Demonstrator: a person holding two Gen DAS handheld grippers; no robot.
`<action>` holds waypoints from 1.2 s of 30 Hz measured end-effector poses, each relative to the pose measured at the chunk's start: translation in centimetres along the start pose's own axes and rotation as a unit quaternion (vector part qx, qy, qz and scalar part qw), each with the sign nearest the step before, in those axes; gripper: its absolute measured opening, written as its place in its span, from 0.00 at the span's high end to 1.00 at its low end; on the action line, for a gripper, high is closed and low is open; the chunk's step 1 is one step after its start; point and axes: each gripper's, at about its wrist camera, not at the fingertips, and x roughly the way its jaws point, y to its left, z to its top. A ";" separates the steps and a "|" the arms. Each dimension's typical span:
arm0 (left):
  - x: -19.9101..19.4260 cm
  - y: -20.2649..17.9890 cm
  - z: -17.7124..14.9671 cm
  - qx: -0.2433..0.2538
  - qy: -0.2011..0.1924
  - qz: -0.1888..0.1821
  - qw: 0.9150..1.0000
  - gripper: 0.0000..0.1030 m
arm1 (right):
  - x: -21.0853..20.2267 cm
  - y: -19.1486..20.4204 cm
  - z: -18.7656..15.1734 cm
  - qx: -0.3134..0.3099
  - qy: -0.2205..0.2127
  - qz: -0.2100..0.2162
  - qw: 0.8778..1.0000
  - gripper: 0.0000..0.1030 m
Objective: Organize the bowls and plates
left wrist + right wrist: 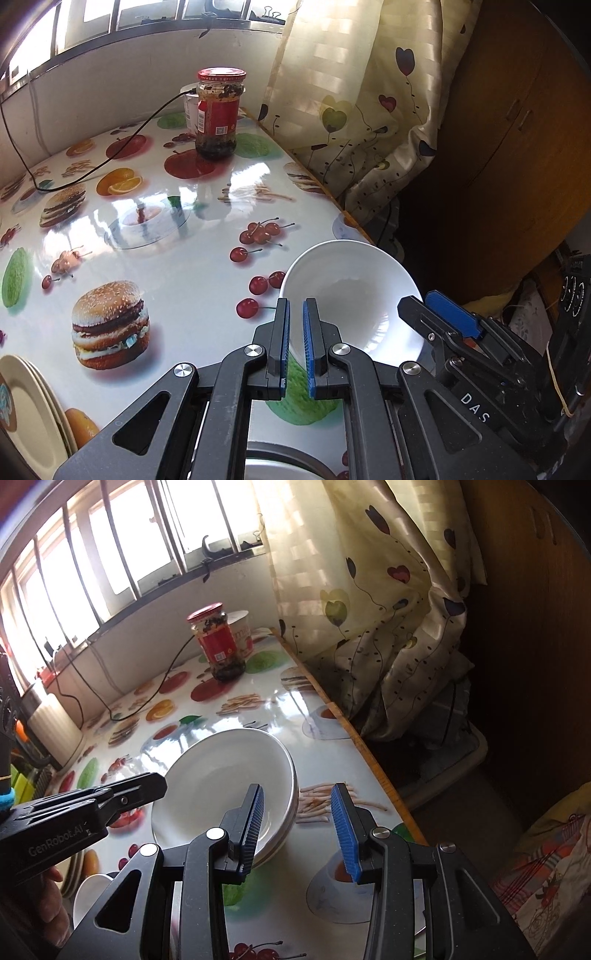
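Observation:
A stack of white bowls (225,775) sits on the fruit-print table near its right edge. In the left wrist view the top bowl (354,295) is tilted, and my left gripper (296,310) is shut on its near-left rim. My right gripper (297,801) is open, its left finger inside the bowl and its right finger outside the rim; it shows in the left wrist view (436,314) at the bowl's right. Cream plates (26,413) lie stacked at the table's near left. Another white dish (90,893) sits below the grippers.
A red-lidded jar (218,114) and a white cup (191,109) stand at the far end of the table (192,273), with a black cable (110,162) trailing across it. A curtain (354,110) hangs past the table's right edge, next to a wooden cabinet (517,147).

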 end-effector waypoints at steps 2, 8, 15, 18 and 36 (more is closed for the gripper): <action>0.1 -0.2 0.0 0.006 -0.002 0.006 1.000 0.93 | 0.2 0.1 0.0 -0.001 0.000 0.002 1.000 0.64; 0.2 -0.2 0.1 0.009 -0.003 0.010 1.000 0.93 | 0.4 0.2 0.2 -0.005 0.002 0.003 1.000 0.73; 0.4 -0.8 0.0 0.016 0.001 0.000 1.000 0.93 | 0.8 0.5 0.4 -0.005 0.006 0.008 1.000 0.80; 0.7 -0.9 -0.1 0.020 0.007 0.006 1.000 0.93 | 1.0 0.6 0.3 -0.008 0.007 0.007 1.000 0.85; 1.4 -1.0 -0.1 0.016 0.008 0.002 1.000 0.93 | 0.9 0.4 0.2 -0.004 0.004 0.013 1.000 0.86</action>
